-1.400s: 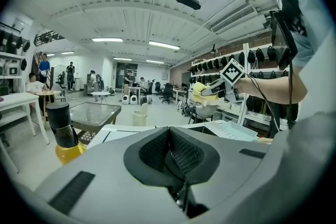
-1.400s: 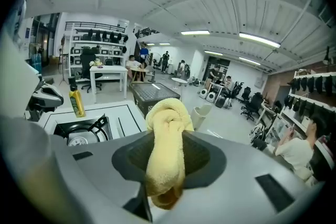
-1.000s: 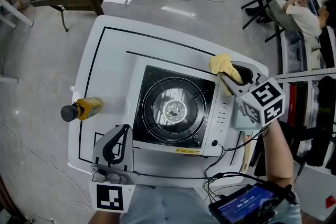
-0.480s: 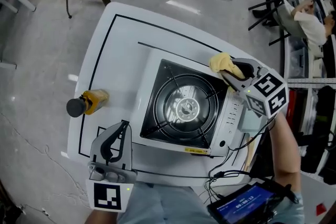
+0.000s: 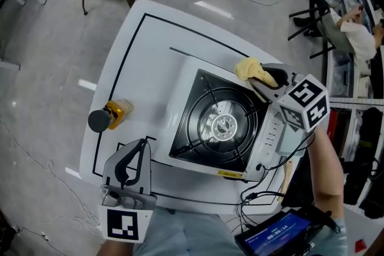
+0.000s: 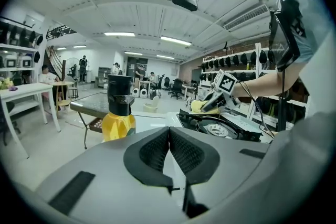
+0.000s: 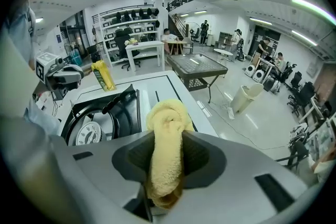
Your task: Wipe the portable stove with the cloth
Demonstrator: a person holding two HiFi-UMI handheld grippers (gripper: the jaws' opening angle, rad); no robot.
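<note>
Nearest you, at the stove's 7 o'clock, your left gripper (image 5: 141, 150) is by the front edge of the white table (image 5: 150, 51), its jaws pressed together on nothing. The portable stove (image 5: 223, 126) lies mid-table. At its 1 o'clock corner your right gripper (image 5: 259, 84) is clamped on the yellow cloth (image 5: 251, 70). The cloth's tail is buried between the pads, and you can't tell whether it touches the stove. At 9 o'clock stands a yellow bottle (image 5: 111, 116).

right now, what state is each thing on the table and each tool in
portable stove: flat on table, no flame visible
cloth: bunched, gripped, at stove's far right corner
bottle: upright, capped
left tool: shut, empty
right tool: shut on cloth
</note>
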